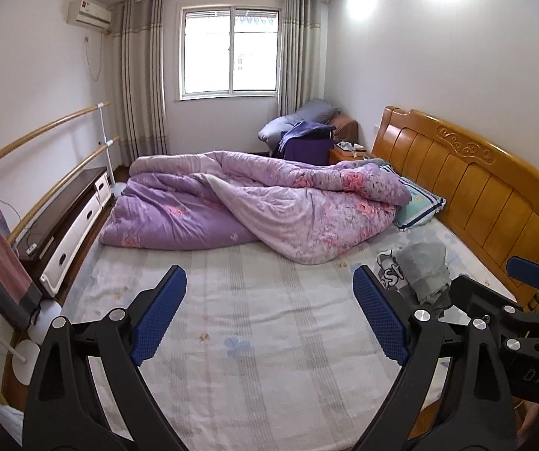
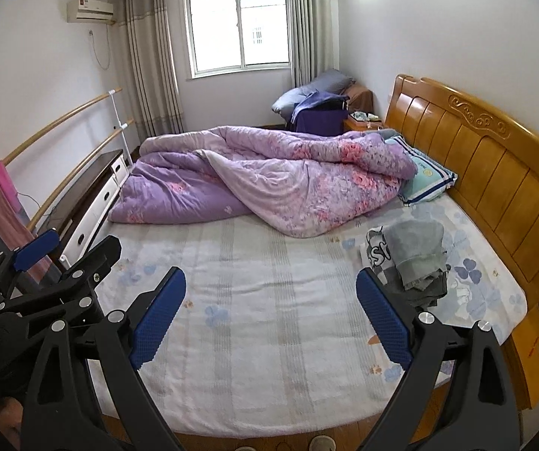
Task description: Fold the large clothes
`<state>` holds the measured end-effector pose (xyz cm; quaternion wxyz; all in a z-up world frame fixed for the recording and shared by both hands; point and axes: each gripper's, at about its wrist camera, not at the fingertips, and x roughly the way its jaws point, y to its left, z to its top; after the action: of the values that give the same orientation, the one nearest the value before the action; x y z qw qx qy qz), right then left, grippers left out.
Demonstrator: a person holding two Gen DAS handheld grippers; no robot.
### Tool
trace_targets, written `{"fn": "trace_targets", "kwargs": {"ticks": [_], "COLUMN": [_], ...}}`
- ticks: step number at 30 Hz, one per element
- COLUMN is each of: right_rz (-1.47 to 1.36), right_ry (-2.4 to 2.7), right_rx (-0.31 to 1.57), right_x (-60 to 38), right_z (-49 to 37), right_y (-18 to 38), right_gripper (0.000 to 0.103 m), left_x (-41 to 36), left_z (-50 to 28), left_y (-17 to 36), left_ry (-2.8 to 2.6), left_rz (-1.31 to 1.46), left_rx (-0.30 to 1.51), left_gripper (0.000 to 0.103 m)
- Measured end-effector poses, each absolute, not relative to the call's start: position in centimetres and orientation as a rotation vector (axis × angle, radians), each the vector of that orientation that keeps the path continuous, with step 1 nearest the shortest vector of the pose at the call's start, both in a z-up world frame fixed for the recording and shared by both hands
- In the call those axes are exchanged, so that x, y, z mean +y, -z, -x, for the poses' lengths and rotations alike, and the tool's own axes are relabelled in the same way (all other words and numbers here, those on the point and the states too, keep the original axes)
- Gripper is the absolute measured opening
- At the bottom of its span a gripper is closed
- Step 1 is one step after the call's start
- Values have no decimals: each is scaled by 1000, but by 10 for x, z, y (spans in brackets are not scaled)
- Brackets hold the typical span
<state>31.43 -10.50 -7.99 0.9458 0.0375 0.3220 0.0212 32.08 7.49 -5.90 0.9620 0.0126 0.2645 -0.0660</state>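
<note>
The folding has not started yet, as far as I can judge. The clothes (image 2: 412,259) lie in a crumpled heap on the bed (image 2: 254,323), near the headboard (image 2: 494,173) and just below the pillow (image 2: 425,180); I see a grey piece on top and a white piece with dark letters under it, but how many garments are there I cannot tell. Nothing in the heap is spread flat or laid in a neat fold. The left gripper (image 1: 269,315) hangs above the bare middle of the bed with its fingers spread wide and nothing between them. The right gripper (image 2: 271,317) is the same: fingers apart, empty, pointing at the sheet, with the heap just beyond its right finger. Both are apart from the clothes and touch nothing. A purple quilt (image 2: 269,176) is bunched on the far half of the bed, so the near half is free for the work. What is left, I think, is everything: to take one garment, to spread it on the free sheet, then to fold it.
</note>
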Motion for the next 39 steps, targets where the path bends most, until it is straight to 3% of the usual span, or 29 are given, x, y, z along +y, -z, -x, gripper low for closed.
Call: {"fn": "trace_targets", "kwargs": {"ticks": [24,28,39], "right_rz": [-61,-53,-33], "right_ry": [-52,-53,-77], "right_rx": [617,613,599], "right_x": [-90,-87,-82], "right_z": [-320,-320,-326], "right_y": [67,67,66], "right_gripper": [89,95,95], "left_x": [86,86,89], "left_z": [-326,-327,-328], "left_y": [45,48,50], "left_ry": [118,107,76], "left_rz": [-7,5,23], "left_rx": [502,502,505], "left_gripper": [92,92,93]}}
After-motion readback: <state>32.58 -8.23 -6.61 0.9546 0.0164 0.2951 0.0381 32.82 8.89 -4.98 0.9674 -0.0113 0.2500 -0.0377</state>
